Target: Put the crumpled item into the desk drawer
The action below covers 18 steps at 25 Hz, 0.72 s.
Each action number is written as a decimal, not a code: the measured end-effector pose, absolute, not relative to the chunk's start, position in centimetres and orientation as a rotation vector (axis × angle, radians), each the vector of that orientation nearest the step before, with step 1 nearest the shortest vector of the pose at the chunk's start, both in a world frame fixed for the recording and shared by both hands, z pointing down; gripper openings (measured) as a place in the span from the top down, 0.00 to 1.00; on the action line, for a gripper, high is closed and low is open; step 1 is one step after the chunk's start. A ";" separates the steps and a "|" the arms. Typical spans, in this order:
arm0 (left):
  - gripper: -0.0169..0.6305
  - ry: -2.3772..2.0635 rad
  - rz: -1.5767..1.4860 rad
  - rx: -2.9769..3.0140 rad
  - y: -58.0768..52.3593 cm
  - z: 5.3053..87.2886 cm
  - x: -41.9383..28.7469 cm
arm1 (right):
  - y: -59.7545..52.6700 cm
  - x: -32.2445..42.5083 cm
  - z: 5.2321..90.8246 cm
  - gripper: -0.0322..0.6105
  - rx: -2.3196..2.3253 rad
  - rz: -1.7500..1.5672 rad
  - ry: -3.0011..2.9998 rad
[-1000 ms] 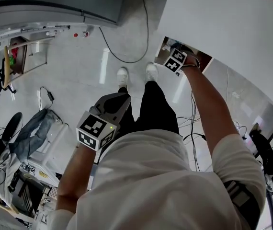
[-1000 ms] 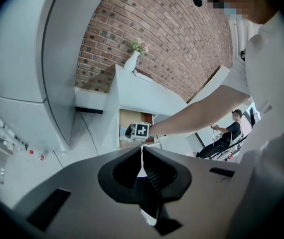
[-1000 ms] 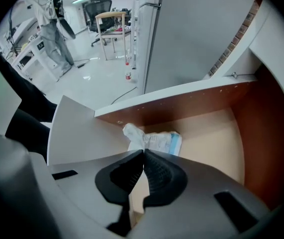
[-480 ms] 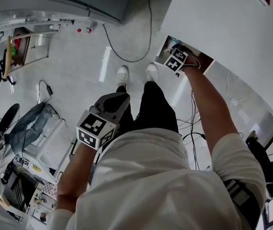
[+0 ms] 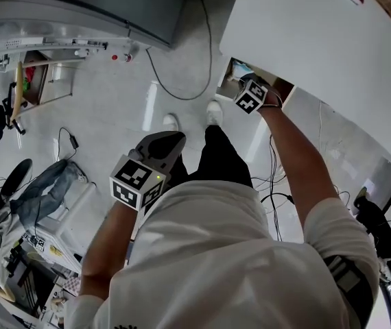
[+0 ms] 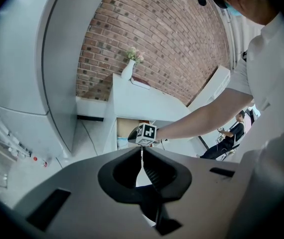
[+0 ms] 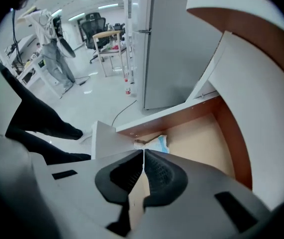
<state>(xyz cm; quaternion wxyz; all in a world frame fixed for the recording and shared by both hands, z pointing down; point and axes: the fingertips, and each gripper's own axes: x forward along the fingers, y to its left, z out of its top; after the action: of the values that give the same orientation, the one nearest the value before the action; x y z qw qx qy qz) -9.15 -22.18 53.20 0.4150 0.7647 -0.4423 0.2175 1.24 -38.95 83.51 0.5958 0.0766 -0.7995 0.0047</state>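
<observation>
The crumpled item (image 7: 155,143), a white and light-blue wad, lies on the wooden floor of the open desk drawer (image 7: 202,133), near its front corner. My right gripper (image 7: 143,151) hangs just above and short of it, shut with nothing in its jaws. In the head view the right gripper (image 5: 246,88) reaches into the drawer (image 5: 286,89), where the crumpled item (image 5: 239,69) shows. My left gripper (image 5: 173,141) is held low by my legs, shut and empty. The left gripper (image 6: 142,151) looks toward the drawer (image 6: 128,127).
The white desk (image 5: 319,33) fills the upper right, with cables (image 5: 182,81) on the floor beside it. A large grey cabinet (image 5: 79,5) stands at the upper left. Chairs, clothing and clutter (image 5: 24,190) lie to the left. A vase (image 6: 128,69) stands on the desk.
The head view has shifted a little. My right gripper stays at the drawer opening and my left gripper stays by my legs.
</observation>
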 end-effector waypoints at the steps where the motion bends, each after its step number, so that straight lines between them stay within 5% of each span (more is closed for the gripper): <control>1: 0.93 -1.110 0.546 1.934 -22.2 52.7 -9.2 | -38.6 1.3 82.6 0.90 0.195 0.027 -1.872; 18: 0.93 -1.050 0.459 2.213 -14.6 44.9 -17.1 | -19.8 -5.8 61.7 0.90 0.382 0.469 -2.119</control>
<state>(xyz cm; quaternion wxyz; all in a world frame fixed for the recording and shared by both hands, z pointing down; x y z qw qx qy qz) -17.13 -14.62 44.87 0.3190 0.8416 -0.3993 0.1746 -5.78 -19.82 61.75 0.4523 0.1545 -0.8577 0.1897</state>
